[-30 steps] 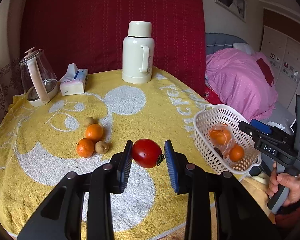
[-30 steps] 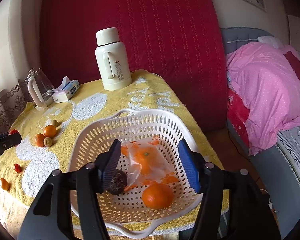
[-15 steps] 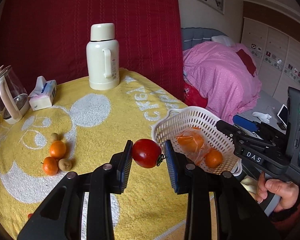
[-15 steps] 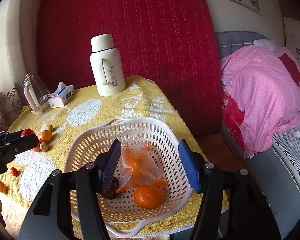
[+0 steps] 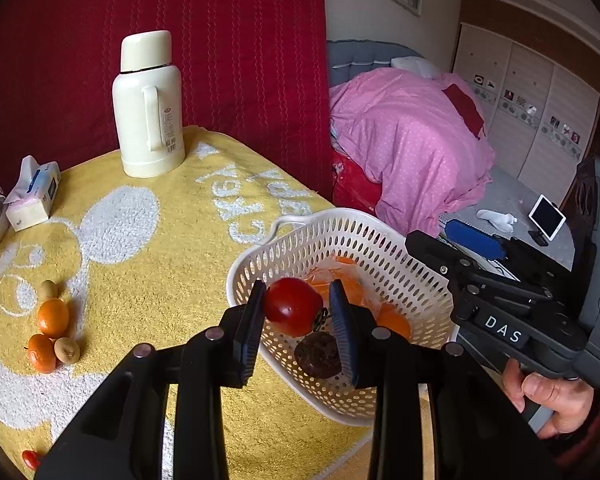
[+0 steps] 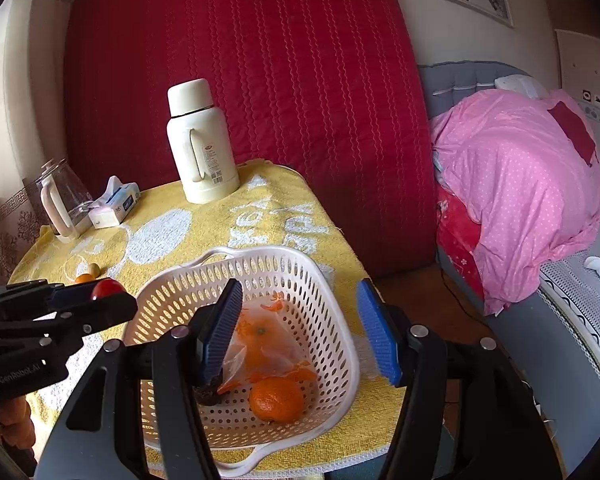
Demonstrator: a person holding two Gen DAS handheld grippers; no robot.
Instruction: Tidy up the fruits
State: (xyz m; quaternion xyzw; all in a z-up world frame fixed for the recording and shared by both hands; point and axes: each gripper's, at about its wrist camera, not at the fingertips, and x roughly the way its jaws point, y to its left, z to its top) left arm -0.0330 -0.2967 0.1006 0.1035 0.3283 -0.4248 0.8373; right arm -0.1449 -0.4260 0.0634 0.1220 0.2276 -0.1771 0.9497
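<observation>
By the table's (image 5: 148, 264) left edge lie two oranges (image 5: 52, 317) and two small brownish fruits (image 5: 67, 350), close together on the yellow towel; a small red fruit (image 5: 30, 459) sits at the near left corner. The left gripper (image 5: 296, 312) has its jaws clamped on a red tomato (image 5: 292, 306), held over the near rim of the white basket (image 5: 380, 240) at the table's right edge. The basket holds a loose orange (image 6: 276, 399), a bagged orange (image 6: 260, 344) and a dark wrinkled fruit (image 5: 318, 355). The right gripper (image 6: 300, 328) hangs over the basket, jaws apart and gripping nothing.
</observation>
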